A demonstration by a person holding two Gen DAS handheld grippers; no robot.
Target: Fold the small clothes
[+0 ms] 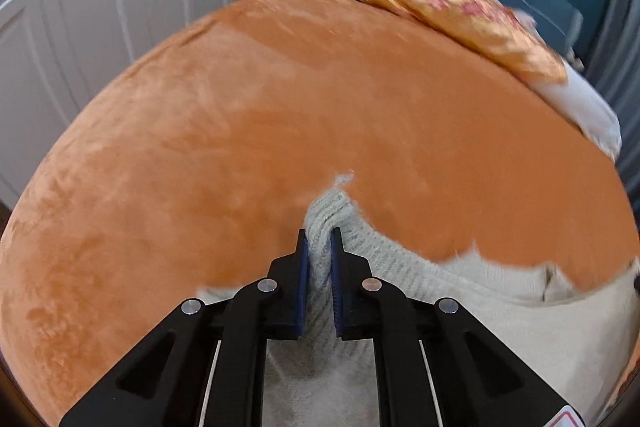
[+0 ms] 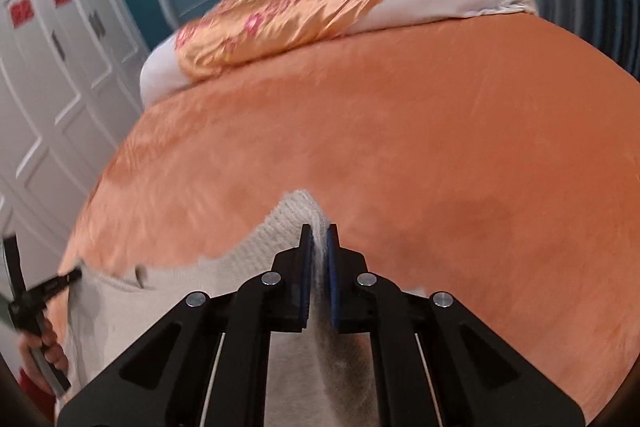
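While lying spread on the orange bedspread (image 1: 280, 115), being pinched at two ribbed corners: cream knit garment (image 1: 460, 307); left gripper (image 1: 319, 247) clamping one bunched corner; right gripper (image 2: 319, 243) clamping the other; judging as soft, light, stretchy, sagging between grips; holding corners on ribbing, gripping deep, guarding against slipping.

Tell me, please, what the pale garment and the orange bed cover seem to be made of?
Pale garment: probably knitted yarn, wool or acrylic; ribbed rows show at the edge and the surface is matte and slightly fuzzy.
Orange bed cover: likely plush fleece or velvet; soft sheen with lighter and darker brushed patches.
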